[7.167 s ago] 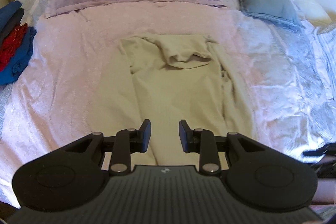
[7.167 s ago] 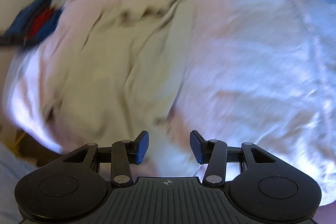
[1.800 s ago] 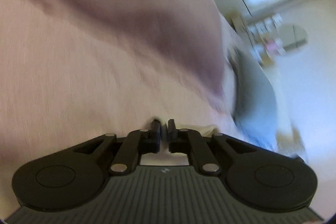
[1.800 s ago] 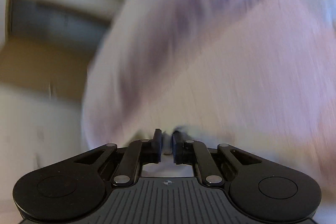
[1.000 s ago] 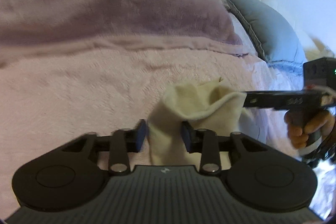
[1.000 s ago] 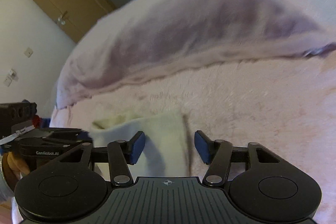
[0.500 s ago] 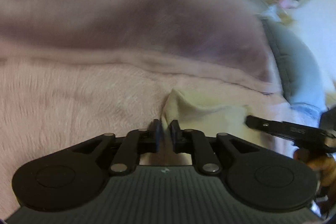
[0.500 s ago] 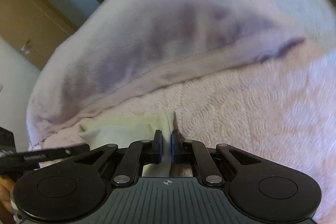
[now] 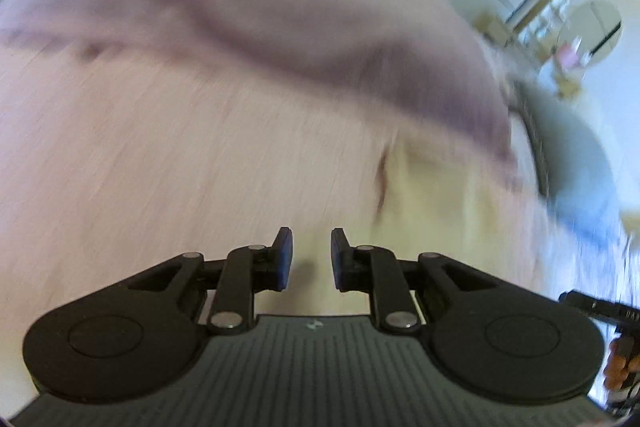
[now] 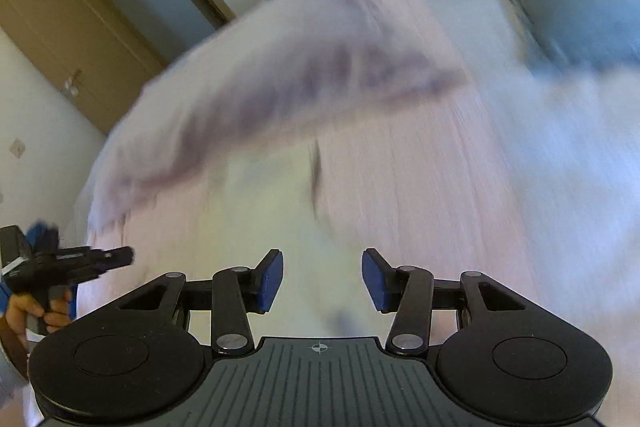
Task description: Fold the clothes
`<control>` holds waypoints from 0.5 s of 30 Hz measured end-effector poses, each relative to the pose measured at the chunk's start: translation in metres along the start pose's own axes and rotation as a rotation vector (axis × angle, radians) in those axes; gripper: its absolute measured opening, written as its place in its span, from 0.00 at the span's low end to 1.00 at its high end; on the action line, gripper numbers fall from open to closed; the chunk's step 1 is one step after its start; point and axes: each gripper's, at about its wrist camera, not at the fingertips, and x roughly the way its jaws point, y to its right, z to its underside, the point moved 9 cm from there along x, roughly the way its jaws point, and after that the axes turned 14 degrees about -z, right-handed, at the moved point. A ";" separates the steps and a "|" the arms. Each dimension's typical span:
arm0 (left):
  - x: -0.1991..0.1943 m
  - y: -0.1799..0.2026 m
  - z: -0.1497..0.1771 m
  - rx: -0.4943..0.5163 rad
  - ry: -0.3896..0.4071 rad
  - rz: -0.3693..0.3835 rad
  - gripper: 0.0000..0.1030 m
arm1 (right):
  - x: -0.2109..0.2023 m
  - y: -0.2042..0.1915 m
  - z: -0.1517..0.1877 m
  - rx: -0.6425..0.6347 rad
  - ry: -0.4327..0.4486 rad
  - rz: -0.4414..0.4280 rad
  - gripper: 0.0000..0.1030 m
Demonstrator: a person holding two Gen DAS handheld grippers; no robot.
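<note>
Cream garment (image 9: 432, 211) lying blurred on pink bed cover (image 9: 160, 155), near mauve blanket (image 9: 280, 27), left claw (image 9: 311, 254) parted and empty just left of it, right claw (image 10: 322, 281) wide, empty above it.

Garment (image 9: 432, 195) lies on the bed (image 9: 160, 155), just in front of the long pillow (image 9: 280, 27) across the bed's head. Left tongs (image 9: 311, 254) sit over the garment's left edge, right tongs (image 10: 322, 277) over its near part — each pair with a gap, nothing between. Second pillow (image 9: 572, 155) lies right of the garment. Door (image 10: 68, 39) stands beyond the bed, left side.
</note>
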 end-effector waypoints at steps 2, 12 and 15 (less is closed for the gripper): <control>-0.026 -0.026 0.047 -0.036 -0.065 -0.034 0.15 | -0.029 -0.002 0.042 0.076 -0.020 0.018 0.46; -0.142 -0.067 0.242 -0.086 -0.380 0.048 0.25 | -0.154 -0.039 0.227 0.490 -0.063 0.168 0.46; -0.148 -0.067 0.268 -0.109 -0.415 0.107 0.31 | -0.177 -0.046 0.265 0.626 -0.009 0.185 0.46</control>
